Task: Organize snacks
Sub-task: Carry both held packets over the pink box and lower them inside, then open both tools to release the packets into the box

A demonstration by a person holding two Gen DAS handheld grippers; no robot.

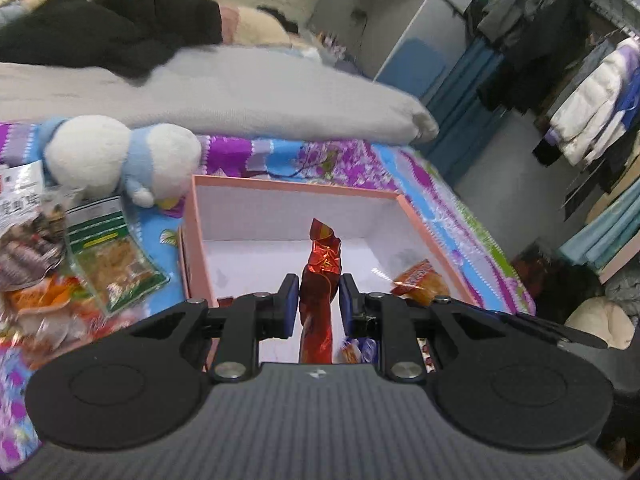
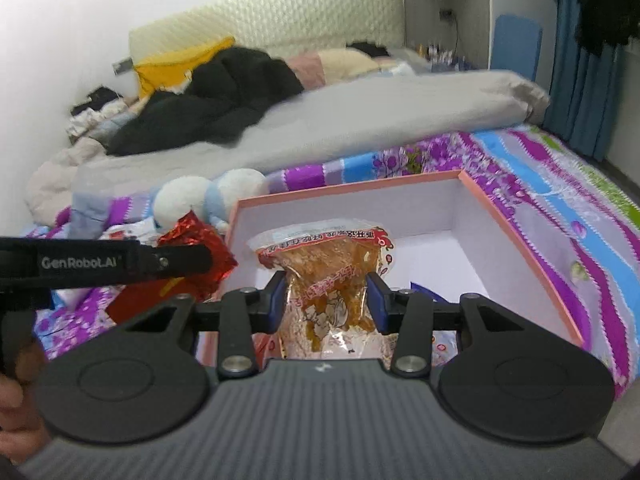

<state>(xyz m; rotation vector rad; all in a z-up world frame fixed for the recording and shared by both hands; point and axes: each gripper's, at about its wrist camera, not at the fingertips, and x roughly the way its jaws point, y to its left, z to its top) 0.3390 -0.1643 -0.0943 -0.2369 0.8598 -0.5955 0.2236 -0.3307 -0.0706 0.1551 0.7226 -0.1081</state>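
Over the big open pink cardboard box with the white lining now, set on the purple-and-blue flowered bedspread. Inside already, low in the left wrist view: a small orange-and-red snack packet near the right wall.

Pinched in the right gripper: a clear plastic pouch of golden-orange dried strips with a red printed band, held at its waist, top flaring above the pads, hanging over the box's near end. Looks light, soft and crinkly, slick film; contents probably brittle, so a gentle squeeze only, mid-body where the film bunches.

Clamped in the left gripper: a crumpled shiny red foil packet, standing upright between the pads above the box floor. Feather-light by the look of it, crushable, foil slippery; best held around the thick middle.

Loose on the bedspread to the left: a clear pouch with a green label, beside a white-and-blue plush toy.

Writing: "GenRobot.AI" in white on the black strap. Red Chinese characters on the pouch band, too warped to read reliably.
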